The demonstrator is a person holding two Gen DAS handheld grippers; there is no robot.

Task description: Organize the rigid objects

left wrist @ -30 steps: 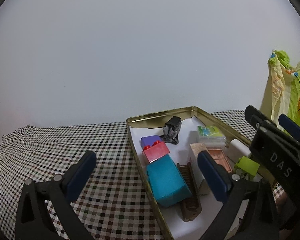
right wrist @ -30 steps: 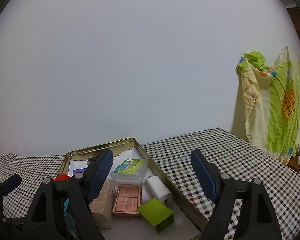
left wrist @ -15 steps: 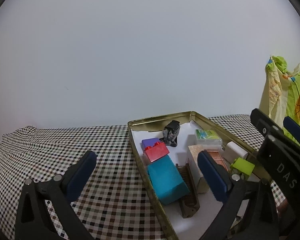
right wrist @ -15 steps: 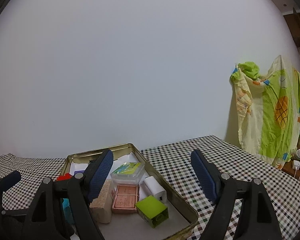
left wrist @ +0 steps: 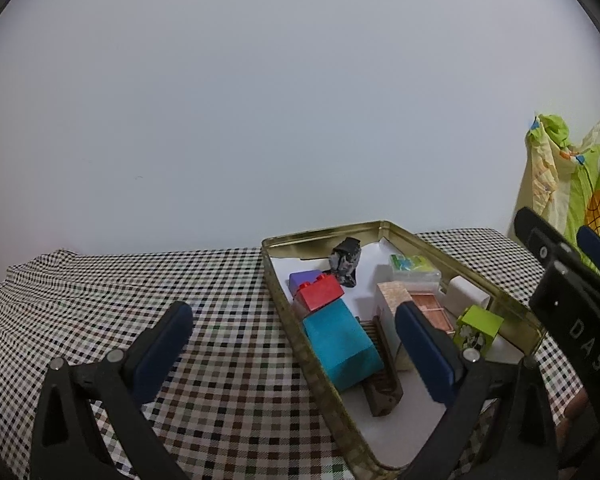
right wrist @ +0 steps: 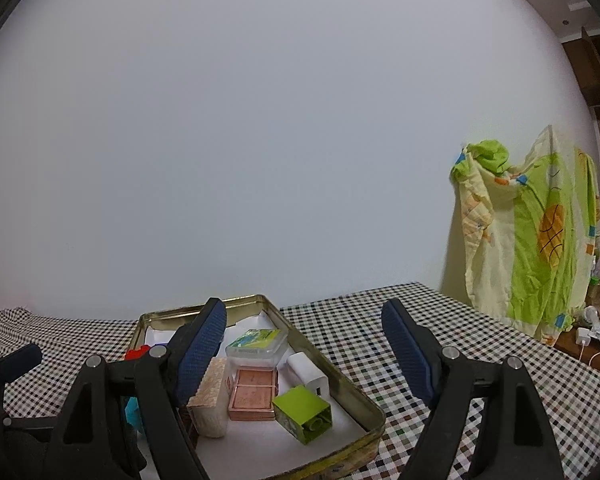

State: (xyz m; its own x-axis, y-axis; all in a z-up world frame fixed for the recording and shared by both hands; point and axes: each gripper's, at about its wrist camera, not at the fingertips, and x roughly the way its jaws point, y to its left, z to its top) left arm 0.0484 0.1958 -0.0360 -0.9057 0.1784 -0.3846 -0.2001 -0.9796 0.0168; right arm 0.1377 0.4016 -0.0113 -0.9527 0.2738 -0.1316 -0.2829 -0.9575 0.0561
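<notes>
A gold tin tray (left wrist: 416, 236) on a checked tablecloth (left wrist: 180, 300) is filled with 1 teal block (left wrist: 340, 344), 1 red brick (left wrist: 320, 292) and other small items. Both the left gripper (left wrist: 292, 340) and right gripper (right wrist: 304, 344) are held spread wide, with nothing pinched.

A gold tin (left wrist: 496, 280) sat on the black-and-white checked worktop (left wrist: 204, 304); inside lay a teal block (left wrist: 340, 344), red brick (left wrist: 320, 292), purple brick (left wrist: 302, 278) and lime-green box (right wrist: 302, 412).
</notes>
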